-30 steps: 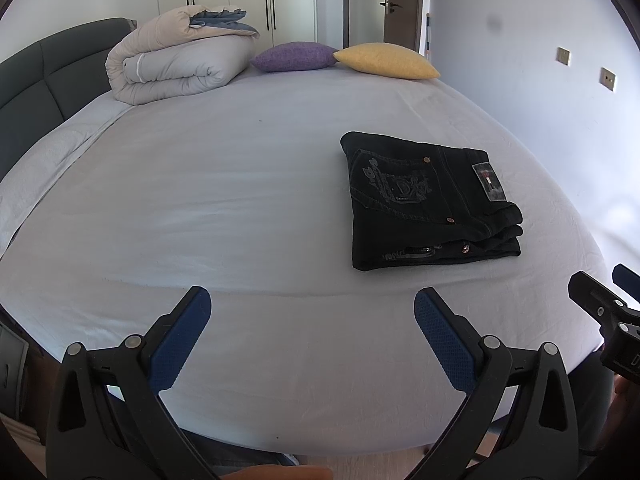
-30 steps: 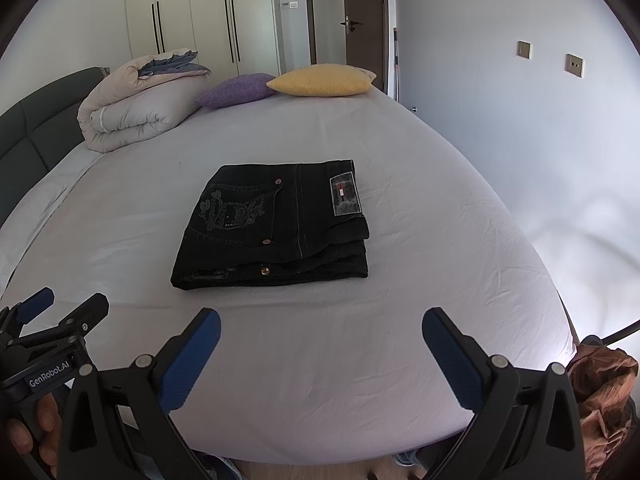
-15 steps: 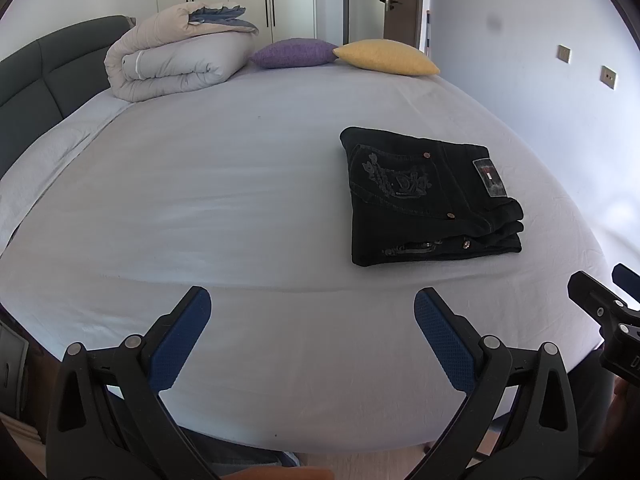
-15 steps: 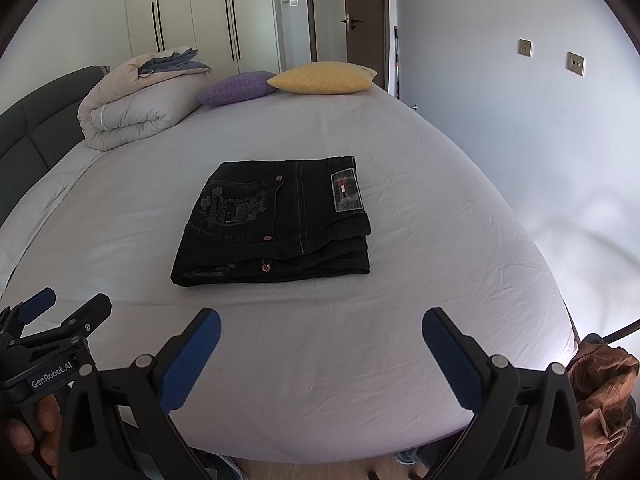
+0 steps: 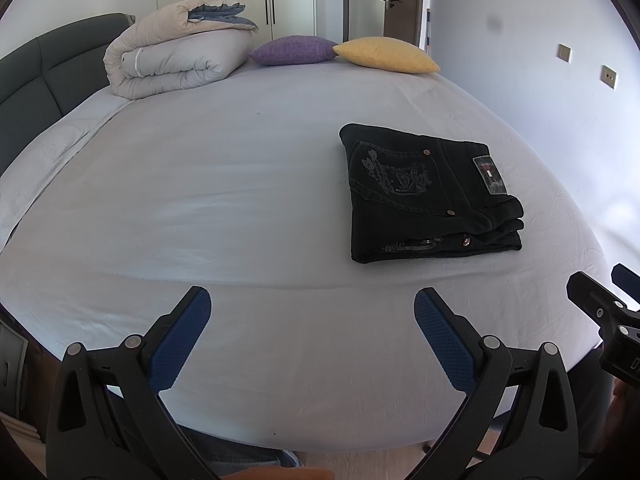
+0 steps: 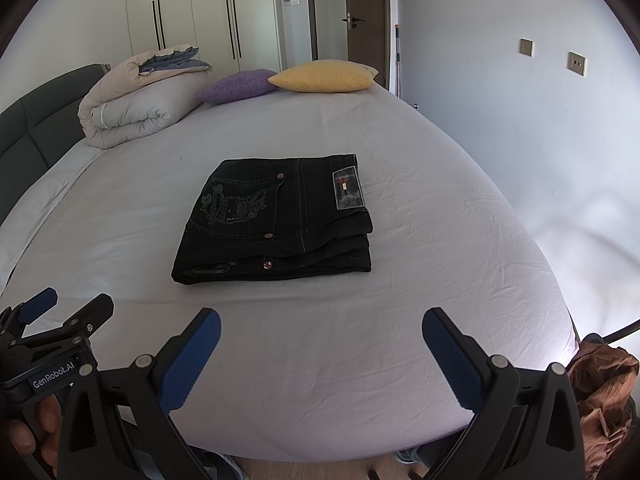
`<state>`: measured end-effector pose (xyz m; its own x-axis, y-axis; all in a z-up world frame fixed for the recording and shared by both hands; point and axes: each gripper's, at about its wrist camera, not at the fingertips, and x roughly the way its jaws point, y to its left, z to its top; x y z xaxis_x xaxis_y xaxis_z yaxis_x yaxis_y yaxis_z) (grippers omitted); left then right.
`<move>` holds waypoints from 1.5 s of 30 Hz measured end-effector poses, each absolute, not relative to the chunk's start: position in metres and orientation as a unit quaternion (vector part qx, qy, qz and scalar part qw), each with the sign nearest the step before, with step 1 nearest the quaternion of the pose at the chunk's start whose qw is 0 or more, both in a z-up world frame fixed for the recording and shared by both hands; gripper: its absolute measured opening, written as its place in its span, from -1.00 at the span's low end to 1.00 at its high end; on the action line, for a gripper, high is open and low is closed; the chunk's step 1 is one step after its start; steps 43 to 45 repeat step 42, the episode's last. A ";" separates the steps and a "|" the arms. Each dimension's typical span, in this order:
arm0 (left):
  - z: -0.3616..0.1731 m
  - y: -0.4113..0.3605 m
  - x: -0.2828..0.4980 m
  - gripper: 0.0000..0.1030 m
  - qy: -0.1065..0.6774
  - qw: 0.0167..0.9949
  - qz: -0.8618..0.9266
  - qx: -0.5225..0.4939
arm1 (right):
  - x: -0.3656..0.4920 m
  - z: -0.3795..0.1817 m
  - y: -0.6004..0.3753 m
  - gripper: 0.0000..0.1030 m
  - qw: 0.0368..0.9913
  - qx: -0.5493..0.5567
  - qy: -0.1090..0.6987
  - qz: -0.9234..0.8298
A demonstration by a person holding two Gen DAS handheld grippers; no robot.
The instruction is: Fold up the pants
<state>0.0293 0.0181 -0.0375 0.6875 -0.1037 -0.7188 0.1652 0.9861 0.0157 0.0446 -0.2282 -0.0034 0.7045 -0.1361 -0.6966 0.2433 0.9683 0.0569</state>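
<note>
The black denim pants (image 6: 276, 220) are lying as a compact folded stack on the pale sheet of the bed (image 6: 360, 360), at about twelve o'clock from the right gripper (image 6: 320, 354) and about one o'clock from the left gripper (image 5: 312, 336). Both pairs of tongs are gaping wide with nothing between their blue pads, well clear of the pants and hovering near the bed's near edge.

Over the last second almost nothing is changing: the stack is keeping its shape and place, and both views are only drifting slightly. That suggests the folding is finished and the person is simply holding back.

At ten o'clock, far off, a rolled beige duvet (image 6: 136, 96) is sitting by a purple cushion (image 6: 236, 86) and a yellow cushion (image 6: 324, 76), untouched.
</note>
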 end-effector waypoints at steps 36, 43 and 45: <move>-0.040 0.020 0.031 1.00 0.391 0.917 -0.074 0.040 | 0.043 -0.006 -0.227 1.00 0.919 0.073 0.373 -0.101; -0.042 0.023 0.032 1.00 0.390 0.917 -0.070 0.038 | 0.042 -0.008 -0.226 1.00 0.919 0.074 0.373 -0.101; -0.042 0.023 0.032 1.00 0.390 0.917 -0.070 0.038 | 0.042 -0.008 -0.226 1.00 0.919 0.074 0.373 -0.101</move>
